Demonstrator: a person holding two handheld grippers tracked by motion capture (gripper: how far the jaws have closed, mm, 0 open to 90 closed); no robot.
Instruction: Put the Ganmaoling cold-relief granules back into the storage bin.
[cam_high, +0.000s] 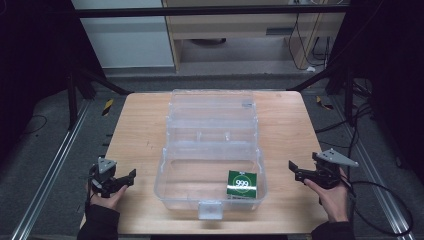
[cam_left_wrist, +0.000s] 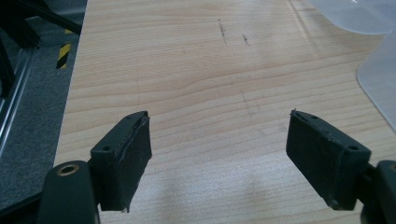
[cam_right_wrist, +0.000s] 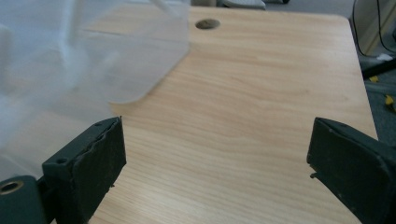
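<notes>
Both the left gripper (cam_high: 131, 176) and right gripper (cam_high: 293, 169), jaws spread and empty, flank the open clear plastic box (cam_high: 170, 195), probably poised to handle it.

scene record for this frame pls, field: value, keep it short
surface: wooden table
container: clear plastic box, lid swung open toward the far side
contents: green pack marked 999, in the box's near right corner
left gripper: open, nothing between its jaws, to the left of the box, apart from it
right gripper: open, nothing between its jaws, to the right of the box, apart from it
table detail: round hole near the far edge, seen in the right gripper view
</notes>
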